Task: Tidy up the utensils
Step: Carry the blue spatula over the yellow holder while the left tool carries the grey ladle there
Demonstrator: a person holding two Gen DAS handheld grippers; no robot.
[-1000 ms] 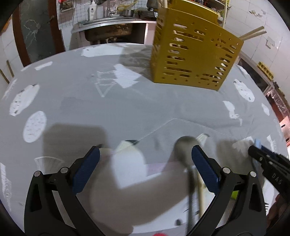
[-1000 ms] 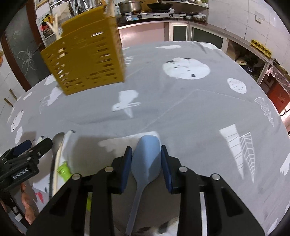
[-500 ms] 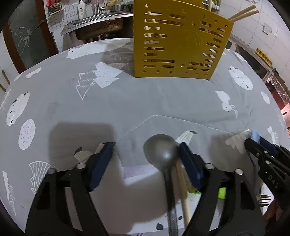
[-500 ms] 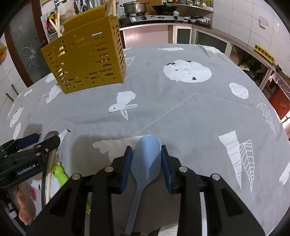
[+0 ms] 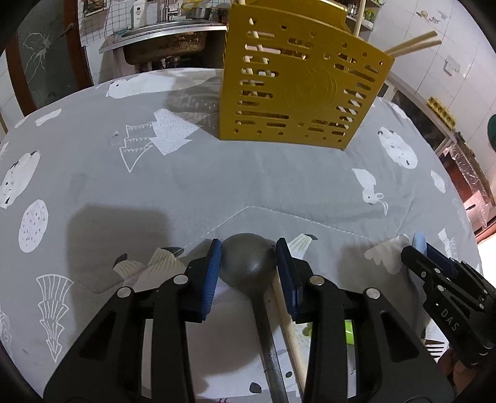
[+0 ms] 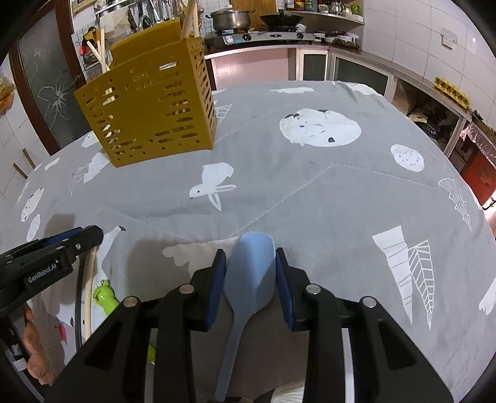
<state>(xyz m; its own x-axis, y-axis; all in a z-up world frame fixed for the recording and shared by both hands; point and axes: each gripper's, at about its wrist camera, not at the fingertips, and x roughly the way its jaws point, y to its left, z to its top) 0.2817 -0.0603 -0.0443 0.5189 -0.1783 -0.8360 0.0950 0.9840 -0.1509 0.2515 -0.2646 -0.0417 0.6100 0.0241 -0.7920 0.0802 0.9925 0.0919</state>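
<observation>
Spoons sat in both my tools: left tool closed around the grey ladle, right tool gripping the blue spoon, handles trailing back. Holder stood straight ahead, toward the surface's far edge.

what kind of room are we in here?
Most likely a home kitchen: a steel sink behind the table, a gas stove with a pot on the counter, and tiled walls.
</observation>
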